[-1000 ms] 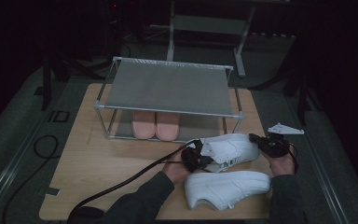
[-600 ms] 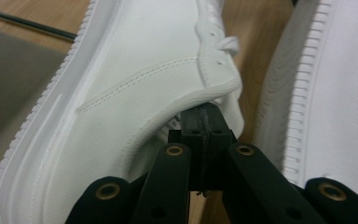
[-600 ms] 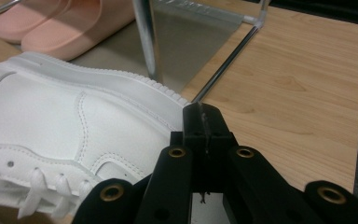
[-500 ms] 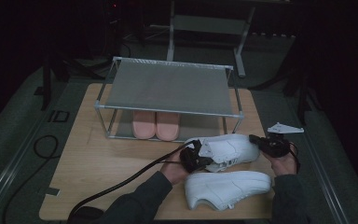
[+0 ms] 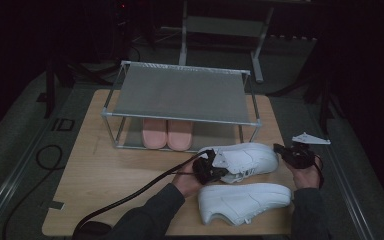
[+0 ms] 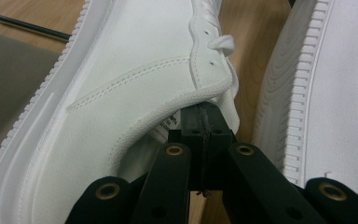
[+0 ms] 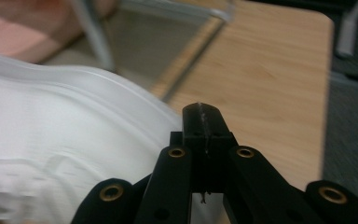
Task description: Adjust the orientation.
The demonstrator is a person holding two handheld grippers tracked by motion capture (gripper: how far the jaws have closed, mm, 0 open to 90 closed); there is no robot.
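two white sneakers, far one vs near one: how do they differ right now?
The far white sneaker has the left hand-held gripper shut on its collar edge; the near white sneaker lies ungripped on the table. The far one sits close in front of the shoe rack, the near one by the table's front edge. The right hand-held gripper is at the far one's toe, jaws together; contact is unclear. Both look like the same model, lying lengthwise left to right.

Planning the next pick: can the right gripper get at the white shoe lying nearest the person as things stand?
Probably yes. The right gripper, jaws shut and holding nothing, sits at the toe of the far white shoe. The near white shoe lies just below it on the table, nothing between.
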